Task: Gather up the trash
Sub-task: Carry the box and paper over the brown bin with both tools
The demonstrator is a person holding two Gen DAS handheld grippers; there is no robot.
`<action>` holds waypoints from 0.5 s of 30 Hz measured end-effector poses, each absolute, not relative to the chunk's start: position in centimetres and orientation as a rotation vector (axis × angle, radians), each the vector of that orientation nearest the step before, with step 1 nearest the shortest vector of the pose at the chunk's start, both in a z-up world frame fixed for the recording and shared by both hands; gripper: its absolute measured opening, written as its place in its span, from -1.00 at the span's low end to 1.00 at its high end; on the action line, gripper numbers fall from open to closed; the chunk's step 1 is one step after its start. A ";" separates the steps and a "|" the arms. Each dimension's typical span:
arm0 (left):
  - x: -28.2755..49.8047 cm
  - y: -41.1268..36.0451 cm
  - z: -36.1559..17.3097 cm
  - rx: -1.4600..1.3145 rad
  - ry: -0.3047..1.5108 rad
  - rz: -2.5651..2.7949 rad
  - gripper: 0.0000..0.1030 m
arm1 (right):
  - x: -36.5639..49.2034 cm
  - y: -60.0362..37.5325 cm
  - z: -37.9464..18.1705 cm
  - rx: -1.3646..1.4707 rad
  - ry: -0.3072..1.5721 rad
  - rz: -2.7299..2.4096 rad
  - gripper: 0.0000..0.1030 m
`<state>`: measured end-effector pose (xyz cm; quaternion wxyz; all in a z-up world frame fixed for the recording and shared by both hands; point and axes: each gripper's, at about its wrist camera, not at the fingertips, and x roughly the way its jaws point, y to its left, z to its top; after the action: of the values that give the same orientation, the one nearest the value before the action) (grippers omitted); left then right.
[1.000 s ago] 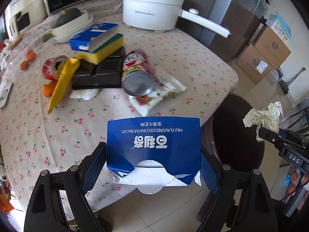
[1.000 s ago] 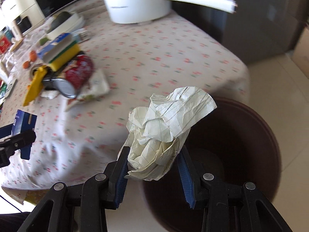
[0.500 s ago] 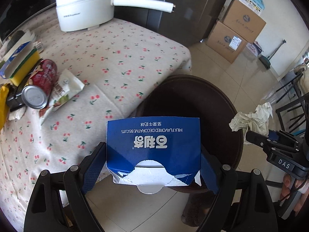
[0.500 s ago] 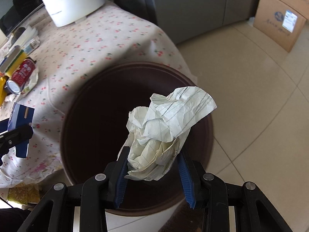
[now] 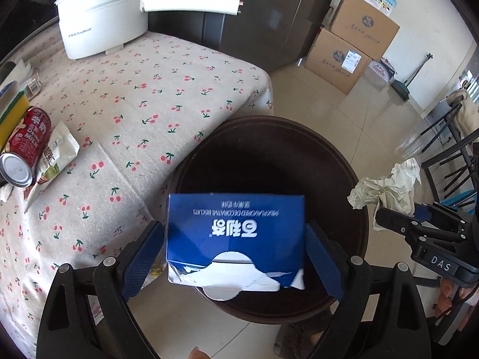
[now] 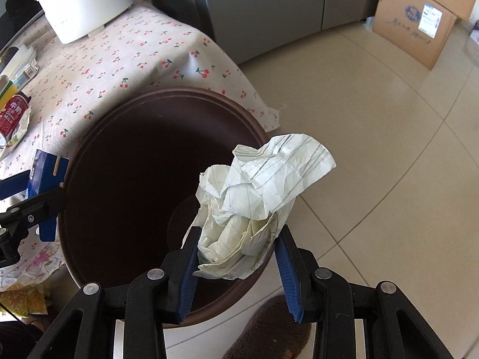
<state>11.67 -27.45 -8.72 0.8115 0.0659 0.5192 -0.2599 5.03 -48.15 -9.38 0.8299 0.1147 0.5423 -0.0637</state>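
While clamped, box [image 5: 236, 233] between tool [image 5: 235, 254] fingers

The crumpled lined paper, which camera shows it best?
The right wrist view: the crumpled lined paper fills the centre, pinched in the right gripper over the brown bin. The left wrist view shows it small at the right edge.

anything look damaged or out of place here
The blue biscuit box in the left gripper has a ragged, torn-open edge. On the table, a red can lies tipped on its side.
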 end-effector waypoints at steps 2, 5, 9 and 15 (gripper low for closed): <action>11.8 -27.2 -8.6 0.142 1.108 -0.553 0.87 | 5.2 -47.8 -9.3 0.239 1.150 -0.130 -0.17; 11.8 -26.5 -8.3 0.144 1.107 -0.545 0.87 | 5.4 -47.3 -9.3 0.232 1.152 -0.125 -0.16; 12.0 -25.1 -7.8 0.135 1.115 -0.530 0.87 | 5.8 -46.6 -9.3 0.221 1.157 -0.122 -0.16; 12.4 -22.2 -7.2 0.100 1.131 -0.495 0.87 | 6.5 -45.5 -9.1 0.203 1.157 -0.114 -0.15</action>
<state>12.45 -22.22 -7.19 0.8144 0.0469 0.5299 -0.2318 6.49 -45.51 -9.09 0.8310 0.0959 0.5453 -0.0539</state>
